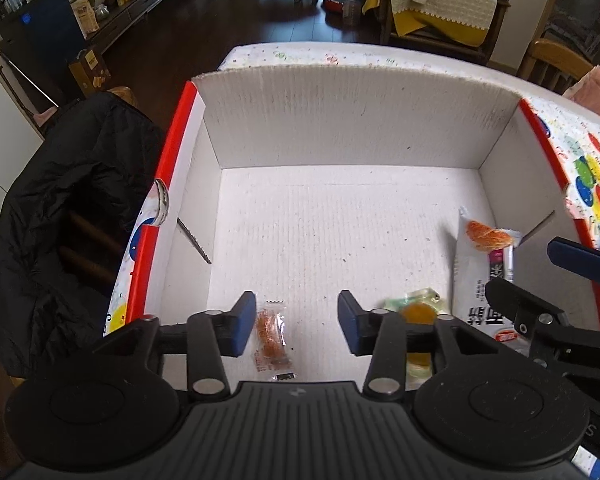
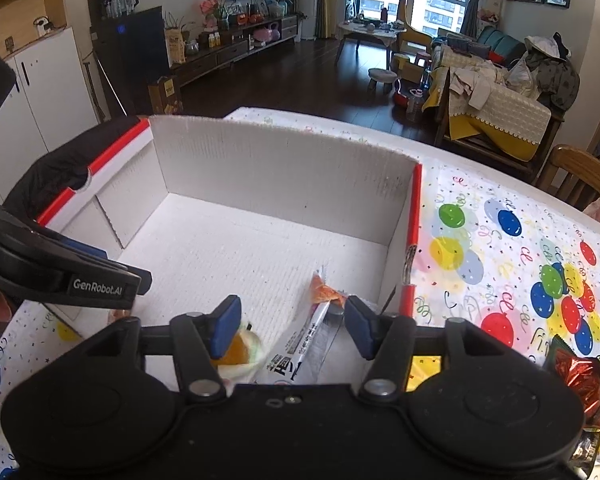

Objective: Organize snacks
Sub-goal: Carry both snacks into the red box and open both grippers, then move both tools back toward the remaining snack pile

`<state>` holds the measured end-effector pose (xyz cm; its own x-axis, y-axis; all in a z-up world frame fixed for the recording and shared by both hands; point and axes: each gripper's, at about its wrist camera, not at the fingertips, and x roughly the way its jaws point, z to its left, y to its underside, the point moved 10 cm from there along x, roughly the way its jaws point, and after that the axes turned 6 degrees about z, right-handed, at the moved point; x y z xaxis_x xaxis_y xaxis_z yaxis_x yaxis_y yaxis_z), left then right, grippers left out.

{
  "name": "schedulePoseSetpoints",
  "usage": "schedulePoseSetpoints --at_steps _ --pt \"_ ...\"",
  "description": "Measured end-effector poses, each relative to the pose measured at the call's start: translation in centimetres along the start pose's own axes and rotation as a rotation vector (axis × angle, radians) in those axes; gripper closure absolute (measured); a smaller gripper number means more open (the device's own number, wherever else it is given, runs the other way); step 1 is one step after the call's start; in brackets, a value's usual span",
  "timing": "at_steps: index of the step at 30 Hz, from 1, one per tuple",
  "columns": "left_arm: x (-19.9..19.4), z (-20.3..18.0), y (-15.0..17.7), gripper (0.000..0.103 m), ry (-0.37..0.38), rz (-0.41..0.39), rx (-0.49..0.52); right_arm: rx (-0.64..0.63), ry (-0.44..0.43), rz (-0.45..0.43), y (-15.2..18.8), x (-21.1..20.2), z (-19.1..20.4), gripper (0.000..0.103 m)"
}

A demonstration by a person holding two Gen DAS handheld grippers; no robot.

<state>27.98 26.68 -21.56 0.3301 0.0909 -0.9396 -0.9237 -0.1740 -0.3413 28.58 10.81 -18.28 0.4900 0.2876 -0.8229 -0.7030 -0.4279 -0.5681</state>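
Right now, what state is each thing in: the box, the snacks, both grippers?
Box: open-topped, upright on the table, nearly empty.
Small orange packet: sealed, flat on the box floor, between the left fingers, untouched.
Jelly cup: lying in the box.
White packet: sealed, lying in the box between the right fingers, not gripped.
Left gripper: open.
Right gripper: open.
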Motion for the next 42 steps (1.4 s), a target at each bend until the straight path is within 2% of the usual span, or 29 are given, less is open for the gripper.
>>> schedulePoseSetpoints --at_steps 2,4,6,11,14,32,34,35,37,40,42 --pt "-0.6 -0.1 0.1 0.046 0.001 -0.014 0.001 0.009 0.002 -0.017 -0.1 -0.7 -0.1 0.038" --pt "-1.3 -0.3 0.1 0.045 -0.006 -0.032 0.01 0.015 0.0 -0.029 -0.1 -1.4 -0.2 0.036" --pt "-1.9 -0.4 0.3 0.045 -0.003 -0.042 0.015 0.021 0.004 -0.042 0.0 -2.2 -0.4 0.029" --pt "-3.6 -0.8 0.3 0.044 -0.015 -0.073 0.025 0.042 0.007 -0.081 0.0 -4.3 -0.8 0.021" --pt "-4.9 -1.3 0.4 0.038 -0.007 -0.1 0.031 0.057 0.012 -0.102 0.1 -5.4 -1.2 0.02" --pt "-11.9 -7.0 2.5 0.036 0.087 -0.214 0.1 0.235 0.004 -0.206 3.1 -12.4 -5.7 0.012" --pt "-12.5 -7.8 2.9 0.036 0.098 -0.218 0.109 0.25 0.004 -0.216 3.6 -13.2 -6.3 0.007" --pt "-12.7 -8.3 3.1 0.036 0.102 -0.221 0.113 0.257 0.003 -0.221 3.8 -13.6 -6.5 0.001" --pt "-13.2 -9.1 3.4 0.036 0.114 -0.228 0.121 0.268 0.005 -0.234 4.3 -14.3 -7.1 0.001" --pt "-14.0 -10.5 3.9 0.029 0.135 -0.238 0.133 0.287 0.013 -0.248 4.9 -15.3 -7.8 0.001" --pt "-14.4 -11.5 4.2 0.029 0.147 -0.248 0.143 0.299 0.017 -0.256 5.4 -15.8 -8.5 0.0"
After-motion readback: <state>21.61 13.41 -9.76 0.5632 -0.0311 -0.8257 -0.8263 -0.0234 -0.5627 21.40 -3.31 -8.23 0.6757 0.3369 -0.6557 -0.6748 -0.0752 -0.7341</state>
